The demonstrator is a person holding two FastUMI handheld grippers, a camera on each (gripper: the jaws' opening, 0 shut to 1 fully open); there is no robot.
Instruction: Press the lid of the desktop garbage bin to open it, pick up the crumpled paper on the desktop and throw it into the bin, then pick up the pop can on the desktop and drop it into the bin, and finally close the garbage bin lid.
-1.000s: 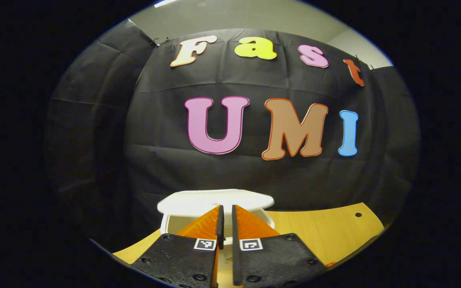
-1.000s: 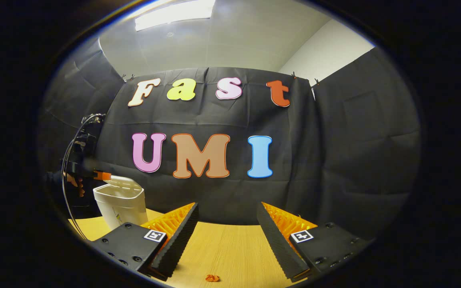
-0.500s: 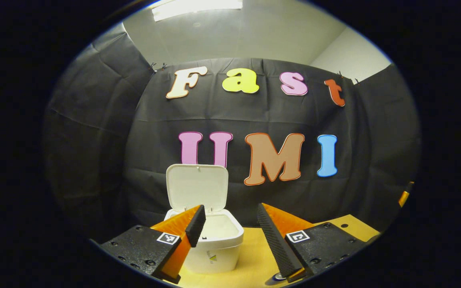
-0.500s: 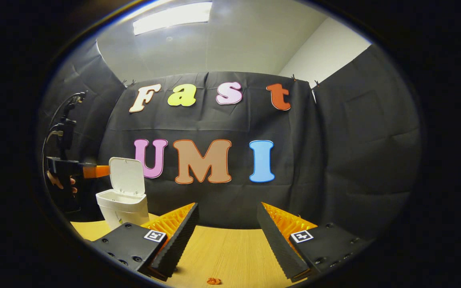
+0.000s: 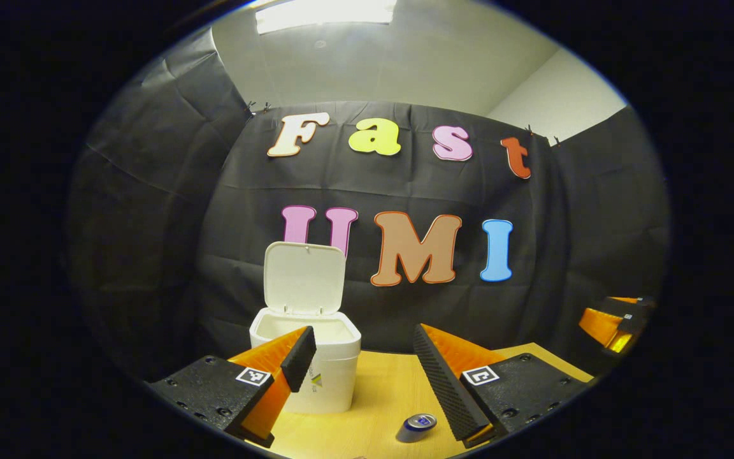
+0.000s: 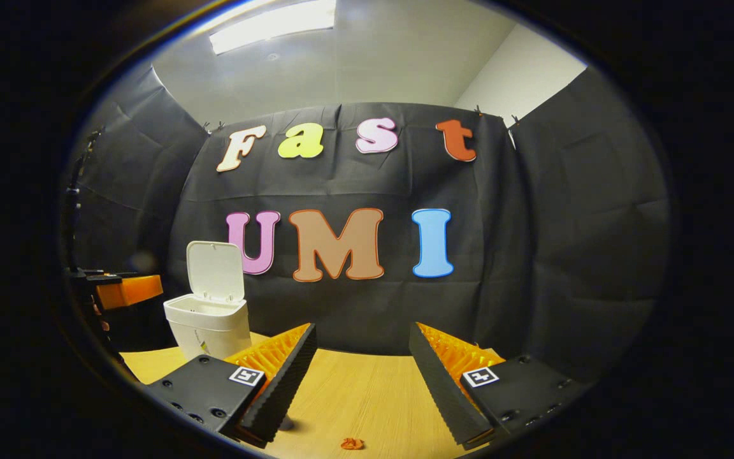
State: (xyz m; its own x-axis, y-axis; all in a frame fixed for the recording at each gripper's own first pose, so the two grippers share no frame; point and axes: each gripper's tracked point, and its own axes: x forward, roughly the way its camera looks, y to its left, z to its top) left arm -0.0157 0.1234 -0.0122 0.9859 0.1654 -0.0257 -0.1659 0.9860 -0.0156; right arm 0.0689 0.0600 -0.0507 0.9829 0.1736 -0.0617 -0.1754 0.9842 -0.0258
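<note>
Bin lid [image 5: 304,278]: stands upright and fully open on the white desktop garbage bin [image 5: 332,376]; a second ago it was only just lifting under the left gripper's closed tips, half a second ago it was already up.
Bin position: on the wooden desktop [image 5: 380,401] at the back left, against the booth's black cloth wall; in the right gripper view the bin [image 6: 209,325] sits far left with its lid [image 6: 216,270] raised.
Left gripper [image 5: 359,357]: released, fingers spread wide with nothing between them; it has backed away from the bin since the earlier frame, so more desktop shows.
Pop can [image 5: 416,427]: lies on its side on the desktop just beside the left gripper's right finger, newly in sight.
Right gripper [image 6: 362,363]: released, fingers wide apart and empty, hovering over the desktop much as before.
Crumpled paper [image 6: 352,444]: small orange scrap on the desktop below the right gripper's open fingers, untouched.
Other gripper seen: the left one [image 6: 126,290] at the left edge of the right gripper view, now drawn clear of the lid.
</note>
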